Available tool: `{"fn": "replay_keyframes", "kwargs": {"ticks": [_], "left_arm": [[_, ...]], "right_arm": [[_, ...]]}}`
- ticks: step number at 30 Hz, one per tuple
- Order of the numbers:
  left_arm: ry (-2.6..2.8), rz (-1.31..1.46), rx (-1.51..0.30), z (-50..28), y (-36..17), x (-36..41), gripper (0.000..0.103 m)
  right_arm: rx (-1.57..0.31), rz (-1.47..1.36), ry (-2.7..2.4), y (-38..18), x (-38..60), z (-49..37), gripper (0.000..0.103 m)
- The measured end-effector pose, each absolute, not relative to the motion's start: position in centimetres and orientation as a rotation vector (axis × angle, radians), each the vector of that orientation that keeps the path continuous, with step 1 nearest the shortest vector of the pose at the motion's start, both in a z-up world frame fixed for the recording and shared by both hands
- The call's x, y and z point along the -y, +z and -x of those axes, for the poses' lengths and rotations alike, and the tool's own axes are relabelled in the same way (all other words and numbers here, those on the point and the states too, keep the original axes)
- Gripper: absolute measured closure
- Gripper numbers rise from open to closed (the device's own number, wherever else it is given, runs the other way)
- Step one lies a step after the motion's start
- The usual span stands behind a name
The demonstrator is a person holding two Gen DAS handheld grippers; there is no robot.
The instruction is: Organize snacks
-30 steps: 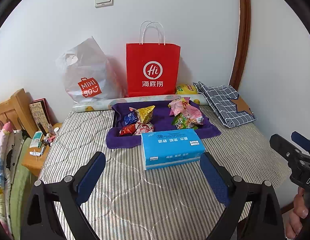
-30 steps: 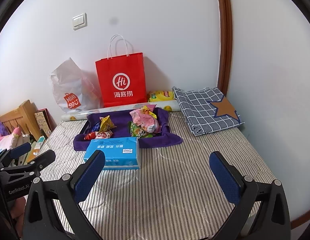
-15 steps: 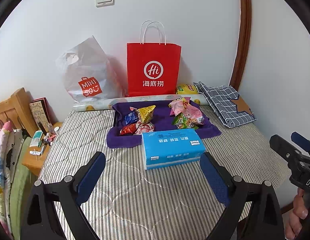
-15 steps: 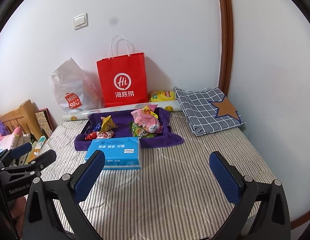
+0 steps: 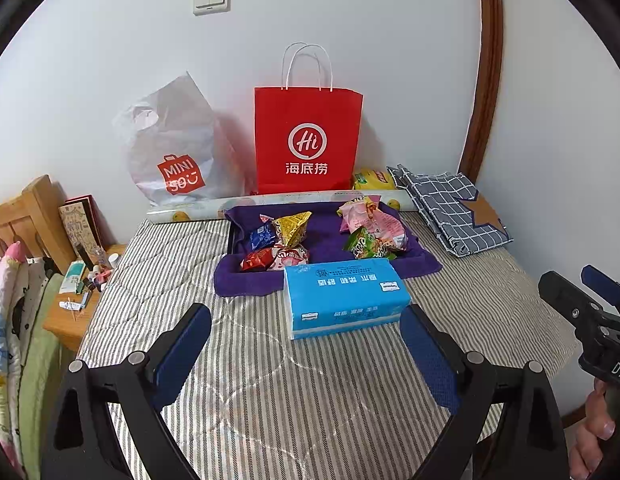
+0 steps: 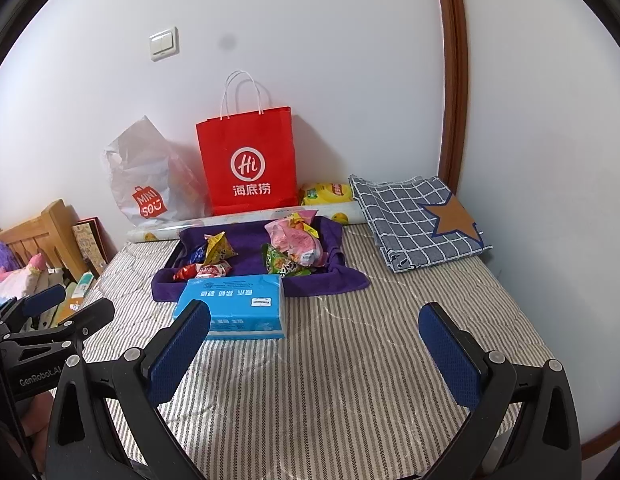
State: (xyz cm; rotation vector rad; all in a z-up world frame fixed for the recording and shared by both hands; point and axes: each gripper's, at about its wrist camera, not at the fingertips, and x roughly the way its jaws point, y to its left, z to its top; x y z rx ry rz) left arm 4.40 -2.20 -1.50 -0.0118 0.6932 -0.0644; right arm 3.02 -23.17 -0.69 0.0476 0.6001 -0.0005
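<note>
Several snack packets lie in a tray lined with purple cloth point(image 5: 329, 240) point(image 6: 254, 240): a gold packet point(image 5: 292, 228) point(image 6: 218, 246), a red packet point(image 5: 256, 260), a pink bag point(image 5: 373, 220) point(image 6: 298, 240) and a green bag point(image 5: 363, 246) point(image 6: 280, 260). A blue tissue pack point(image 5: 341, 296) point(image 6: 236, 304) lies just in front of the tray. My left gripper point(image 5: 306, 352) is open and empty, above the striped bed before the tissue pack. My right gripper point(image 6: 315, 352) is open and empty, to the right of the tissue pack.
A red paper bag point(image 5: 308, 140) point(image 6: 248, 164) and a white Miniso bag point(image 5: 174, 152) stand against the wall. A yellow chip bag point(image 6: 325, 194), a paper roll point(image 5: 198, 212) and a folded checked cloth point(image 6: 417, 220) lie behind and right. A cluttered bedside stand point(image 5: 82, 296) is left.
Both grippers have drifted slightly; the scene looks almost the same. Nothing was taken hold of or moved.
</note>
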Motion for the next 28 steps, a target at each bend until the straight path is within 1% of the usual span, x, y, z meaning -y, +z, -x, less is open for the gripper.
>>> {"fn": "replay_keyframes", "kwargs": {"ticks": [28], "left_arm": [[-0.059,0.011,-0.680,-4.22,-0.90,2.06,0.007]], "right_arm": [[-0.583,-0.037,0.010,-0.26,23.01,-2.42,0.000]]}}
